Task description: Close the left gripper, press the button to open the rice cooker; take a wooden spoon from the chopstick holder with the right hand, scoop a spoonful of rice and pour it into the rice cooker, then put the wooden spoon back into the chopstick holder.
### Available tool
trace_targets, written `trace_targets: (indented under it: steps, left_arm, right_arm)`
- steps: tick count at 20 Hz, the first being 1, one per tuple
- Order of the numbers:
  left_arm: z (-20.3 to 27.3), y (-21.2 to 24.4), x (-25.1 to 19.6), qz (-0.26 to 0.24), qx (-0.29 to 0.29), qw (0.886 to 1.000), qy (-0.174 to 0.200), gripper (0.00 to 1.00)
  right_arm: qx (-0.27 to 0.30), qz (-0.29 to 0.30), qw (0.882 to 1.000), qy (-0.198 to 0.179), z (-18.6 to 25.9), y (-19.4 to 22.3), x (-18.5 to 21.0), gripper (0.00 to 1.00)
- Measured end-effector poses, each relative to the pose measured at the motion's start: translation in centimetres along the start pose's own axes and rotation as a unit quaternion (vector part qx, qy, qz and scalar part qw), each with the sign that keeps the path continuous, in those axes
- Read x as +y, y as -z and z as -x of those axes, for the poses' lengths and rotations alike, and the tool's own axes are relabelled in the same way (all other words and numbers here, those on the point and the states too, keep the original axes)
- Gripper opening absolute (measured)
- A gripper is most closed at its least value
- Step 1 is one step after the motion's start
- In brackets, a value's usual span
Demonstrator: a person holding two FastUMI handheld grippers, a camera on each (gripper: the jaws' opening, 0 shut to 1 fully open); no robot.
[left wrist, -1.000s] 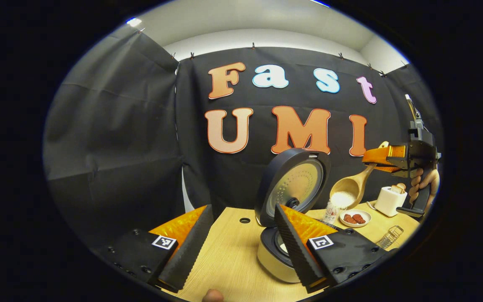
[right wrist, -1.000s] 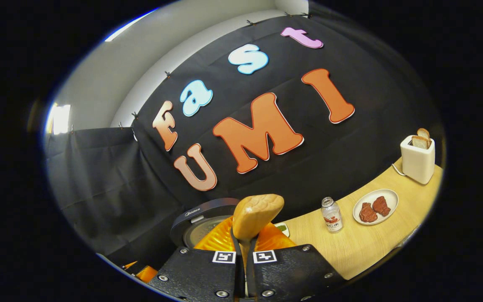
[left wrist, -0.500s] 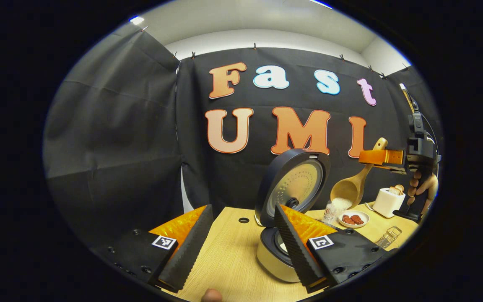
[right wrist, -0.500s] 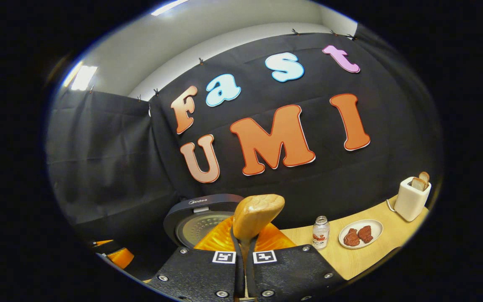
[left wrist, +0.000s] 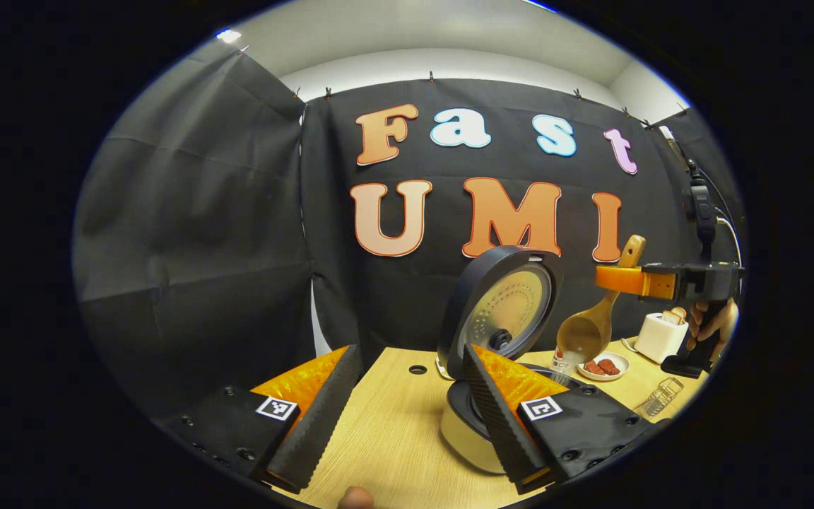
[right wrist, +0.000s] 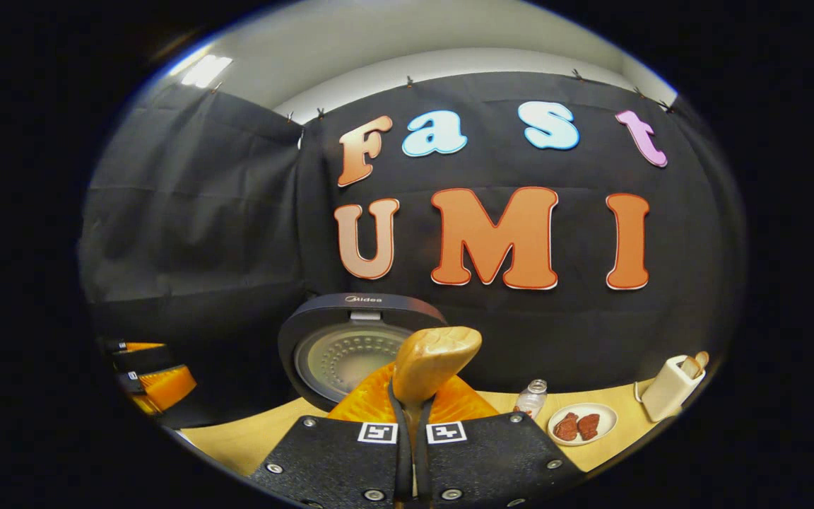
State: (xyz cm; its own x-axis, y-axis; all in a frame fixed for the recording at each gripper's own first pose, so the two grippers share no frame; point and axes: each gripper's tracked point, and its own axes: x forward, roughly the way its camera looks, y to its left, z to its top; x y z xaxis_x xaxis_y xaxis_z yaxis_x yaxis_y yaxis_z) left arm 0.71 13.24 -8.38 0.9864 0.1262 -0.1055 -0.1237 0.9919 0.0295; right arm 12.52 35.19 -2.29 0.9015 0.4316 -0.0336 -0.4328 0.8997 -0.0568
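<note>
The rice cooker (left wrist: 474, 431) stands on the wooden table with its dark lid (left wrist: 504, 307) raised upright. My right gripper (left wrist: 608, 277), seen at the right of the left gripper view, is shut on the handle of the wooden spoon (left wrist: 585, 332), whose bowl tips down over the open pot with white rice spilling from it. In the right gripper view the spoon's handle end (right wrist: 435, 357) sticks up between that gripper's (right wrist: 410, 417) pressed fingers, with the cooker lid (right wrist: 350, 350) behind. My left gripper (left wrist: 410, 413) hovers open in front of the cooker.
A plate of red-brown pieces (left wrist: 603, 367), a small bottle (right wrist: 531, 399) and a white toaster with bread (left wrist: 661, 334) stand at the table's back right. A wire holder (left wrist: 658, 397) sits near the right edge. A round hole (left wrist: 417, 370) is in the tabletop.
The right gripper has rolled level and swung toward the cooker, tilting the spoon's bowl down; the rice heap in it has shrunk to a trickle. The left gripper has barely moved.
</note>
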Motion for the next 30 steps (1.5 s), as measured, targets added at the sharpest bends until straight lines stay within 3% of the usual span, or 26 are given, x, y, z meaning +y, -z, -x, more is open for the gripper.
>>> trace_targets:
  steps: [3, 8, 14, 20, 24, 28, 29, 30]
  left_arm:
    - [-0.1, 0.3, 0.0, 0.001, 0.003, 1.000, 0.000, 1.00]
    - [-0.3, 0.7, 0.2, 0.002, 0.006, 1.000, -0.003, 0.99]
    - [0.0, -0.2, -0.3, 0.003, 0.001, 1.000, -0.004, 1.00]
    - [1.7, -3.0, -2.9, 0.018, -0.020, 0.999, 0.025, 1.00]
    - [2.7, -4.7, -3.5, 0.019, -0.038, 0.999, 0.021, 0.97]
    - [3.4, -5.8, -4.4, 0.025, -0.047, 0.998, 0.021, 0.97]
    - [3.5, -6.2, -4.4, 0.023, -0.051, 0.998, 0.018, 0.97]
    - [3.7, -6.4, -4.6, 0.018, -0.055, 0.998, 0.016, 0.98]
  right_arm:
    - [0.000, 0.037, 0.999, -0.002, -0.2, 0.4, 0.5, 0.01]
    - [0.012, 0.049, 0.999, -0.016, -0.5, 1.7, 1.0, 0.01]
    - [0.017, -0.042, 0.998, -0.035, 0.8, 0.5, -0.4, 0.01]
    - [-0.025, -0.079, 0.997, 0.006, 5.4, -3.4, -6.8, 0.01]
    - [-0.044, -0.103, 0.993, 0.048, 9.3, -4.3, -12.7, 0.01]
    - [-0.048, -0.134, 0.984, 0.103, 13.8, -2.5, -18.9, 0.01]
    - [-0.048, -0.144, 0.982, 0.116, 14.9, -1.8, -20.4, 0.05]
    - [-0.049, -0.150, 0.979, 0.128, 15.8, -1.3, -21.6, 0.01]
